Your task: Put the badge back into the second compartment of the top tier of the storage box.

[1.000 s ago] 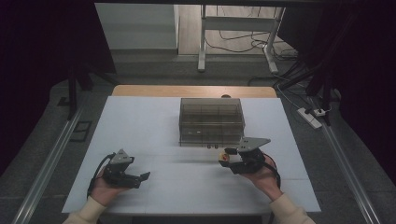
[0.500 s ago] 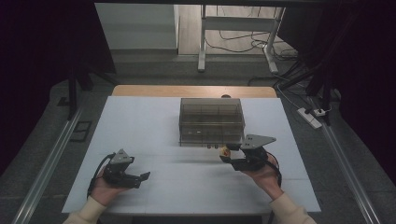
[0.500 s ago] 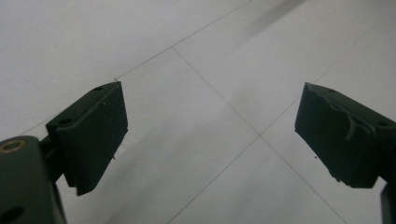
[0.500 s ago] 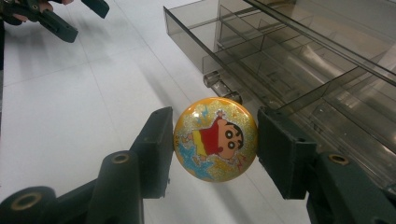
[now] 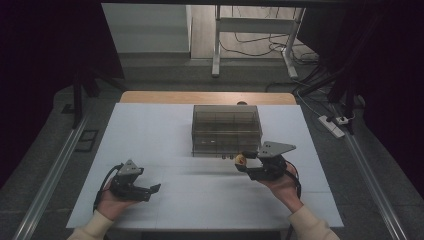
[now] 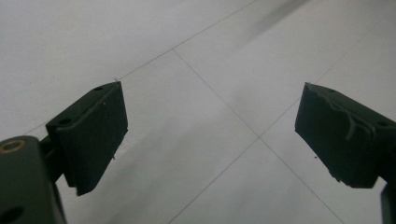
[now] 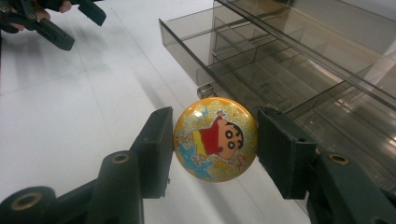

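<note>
- Badge (image 7: pixel 215 139): a round, glittery yellow button with a cartoon child printed on it, clamped edge to edge between the two black jaws of the right hand-held gripper (image 7: pixel 214 149). In the high view the badge (image 5: pixel 240 159) sits raised off the counter (image 5: pixel 150 130), just in front of the box's near right corner.
- Right hand-held gripper (image 5: pixel 248 164): clenched on the badge, one pad pressing each side of its rim, held level and pointing left across the near edge of the box.
- Smoky clear box (image 5: pixel 226 130): stands mid-counter toward the far side; the right gripper view shows its drawer (image 7: pixel 243 51) pulled out, with thin walls dividing it into several compartments and a small knob just behind the badge.
- Left hand-held gripper (image 5: pixel 150 190): released, jaws wide apart with bare white surface between them in its own view, resting low near the counter's front left edge, well apart from the box and the badge.
- Open room: broad bare white surface lies between the two hands and to the left of the box; the counter's right edge lies close beside the right hand.
</note>
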The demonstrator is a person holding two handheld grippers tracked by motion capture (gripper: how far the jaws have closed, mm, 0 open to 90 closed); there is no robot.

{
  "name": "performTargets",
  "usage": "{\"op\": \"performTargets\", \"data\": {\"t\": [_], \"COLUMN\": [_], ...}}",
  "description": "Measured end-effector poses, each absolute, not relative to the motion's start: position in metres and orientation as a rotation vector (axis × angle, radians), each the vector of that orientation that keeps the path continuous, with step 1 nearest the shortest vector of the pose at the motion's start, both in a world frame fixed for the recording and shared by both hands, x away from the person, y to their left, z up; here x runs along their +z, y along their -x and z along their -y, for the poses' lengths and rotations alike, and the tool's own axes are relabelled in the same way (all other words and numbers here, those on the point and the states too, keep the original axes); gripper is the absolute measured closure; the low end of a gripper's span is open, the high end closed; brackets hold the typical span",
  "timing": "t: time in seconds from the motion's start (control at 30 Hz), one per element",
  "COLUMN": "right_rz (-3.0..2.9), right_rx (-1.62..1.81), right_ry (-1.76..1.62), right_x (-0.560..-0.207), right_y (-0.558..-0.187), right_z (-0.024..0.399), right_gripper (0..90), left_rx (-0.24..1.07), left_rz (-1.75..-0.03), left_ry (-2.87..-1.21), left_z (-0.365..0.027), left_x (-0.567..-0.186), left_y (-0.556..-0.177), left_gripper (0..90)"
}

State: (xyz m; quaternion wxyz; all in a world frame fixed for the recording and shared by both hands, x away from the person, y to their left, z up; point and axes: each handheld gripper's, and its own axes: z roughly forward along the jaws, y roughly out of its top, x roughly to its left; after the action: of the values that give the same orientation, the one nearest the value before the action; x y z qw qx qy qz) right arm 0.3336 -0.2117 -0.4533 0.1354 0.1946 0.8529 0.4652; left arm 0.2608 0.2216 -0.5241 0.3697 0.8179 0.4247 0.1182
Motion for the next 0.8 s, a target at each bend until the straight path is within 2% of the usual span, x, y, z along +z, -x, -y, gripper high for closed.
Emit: {"op": "performTargets", "data": {"t": [0.8], "right_rz": [-2.436], "right_rx": [1.368], "right_ry": [-0.578], "right_x": [-0.437], "right_y": [-0.344], "right_z": [0.208], "right_gripper": [46.2], "left_rx": [0.302], "left_rz": [-1.088], "left_ry": [-2.100], "left_z": [-0.222], "left_x": [-0.524], "left_y": [-0.261], "left_gripper": [9.7]}}
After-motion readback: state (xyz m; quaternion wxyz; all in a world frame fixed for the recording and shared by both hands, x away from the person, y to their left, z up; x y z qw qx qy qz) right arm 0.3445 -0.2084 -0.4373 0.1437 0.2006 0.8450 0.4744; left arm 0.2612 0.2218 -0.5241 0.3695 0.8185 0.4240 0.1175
